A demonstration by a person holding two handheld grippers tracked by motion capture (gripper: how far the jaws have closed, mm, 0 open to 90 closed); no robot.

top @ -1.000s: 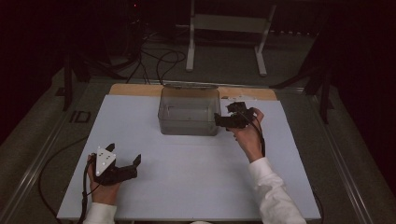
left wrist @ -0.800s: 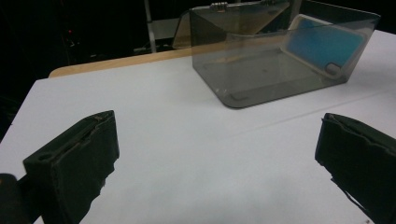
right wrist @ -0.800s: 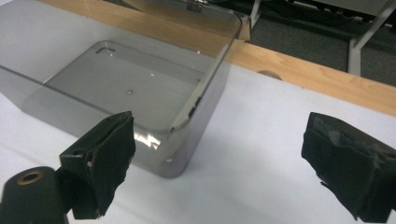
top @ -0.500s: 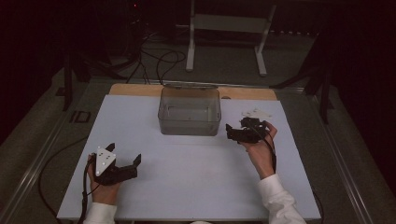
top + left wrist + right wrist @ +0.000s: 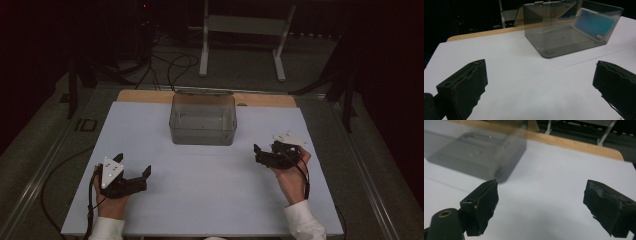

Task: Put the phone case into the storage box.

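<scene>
Looking at this one, both grippers are sitting low near the front of the white surface (image 5: 200,200), well apart from the smoky see-through plastic box (image 5: 202,120) that's standing at the back middle, up against the strip of bare wood. In the left gripper view the box is showing a flat blue phone-case-looking thing (image 5: 592,23) leaning inside against its far wall, and the hinged lid is tipping open behind it.

What's worrying me: that box looks light and slick, so if either gripper is coming in at its wall from the side, I'm guessing it's just going to skate toward the back edge instead of getting gripped. Reaching in for the blue thing could also be catching a finger on the rim and tipping the whole box.

Fingers now: the left gripper (image 5: 131,176) is holding its fingers spread wide, nothing between them, nothing touching. Same deal with the right gripper (image 5: 258,152), fingers gaping wide over bare white surface, carrying nothing, with the box corner blurry just beyond its left finger in its own view.
</scene>
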